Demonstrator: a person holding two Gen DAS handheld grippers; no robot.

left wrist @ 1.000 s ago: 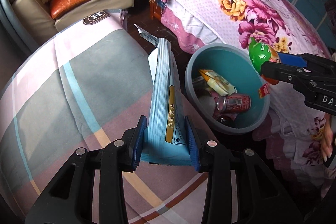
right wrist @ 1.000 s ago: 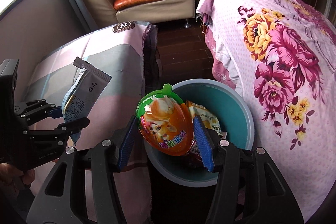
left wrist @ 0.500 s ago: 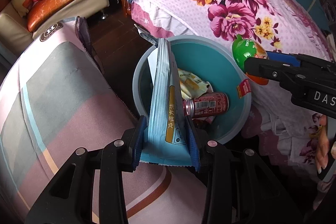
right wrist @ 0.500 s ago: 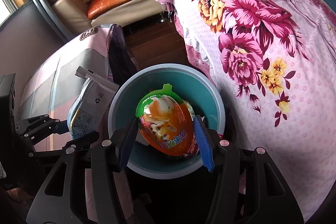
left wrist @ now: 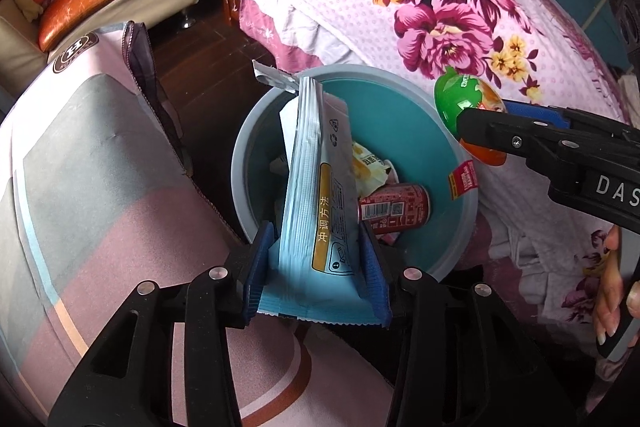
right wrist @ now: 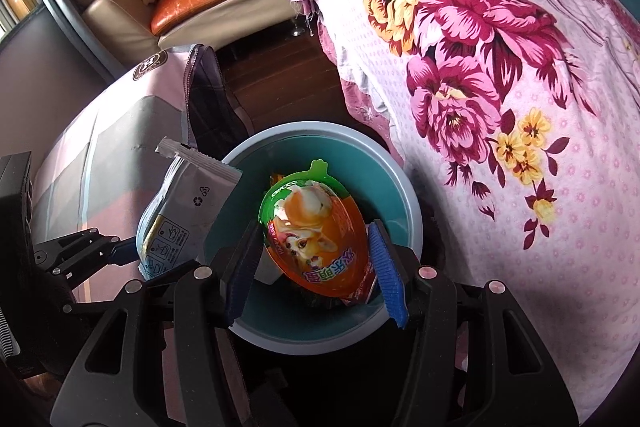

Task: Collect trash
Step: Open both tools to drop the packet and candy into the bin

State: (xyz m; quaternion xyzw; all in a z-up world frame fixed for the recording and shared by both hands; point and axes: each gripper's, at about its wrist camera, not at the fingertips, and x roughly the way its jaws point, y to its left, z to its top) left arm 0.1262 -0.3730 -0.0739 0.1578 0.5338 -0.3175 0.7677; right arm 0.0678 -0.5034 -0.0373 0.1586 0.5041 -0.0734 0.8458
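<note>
Here, left wrist view: the left gripper (left wrist: 318, 277) clamps a blue pouch (left wrist: 320, 211) by its bottom edge, long axis pointing forward over the bin (left wrist: 460, 239), above a red can (left wrist: 394, 207). Right wrist view: the right gripper (right wrist: 314, 267) grips an egg-shaped pack (right wrist: 316, 231) over the bin (right wrist: 412, 223), its narrow green end pointing away; the pouch (right wrist: 180, 215) stands just left.

Teal bin (left wrist: 400, 131), pale-blue pouch (left wrist: 320, 211), green-orange egg pack (right wrist: 320, 239).
</note>
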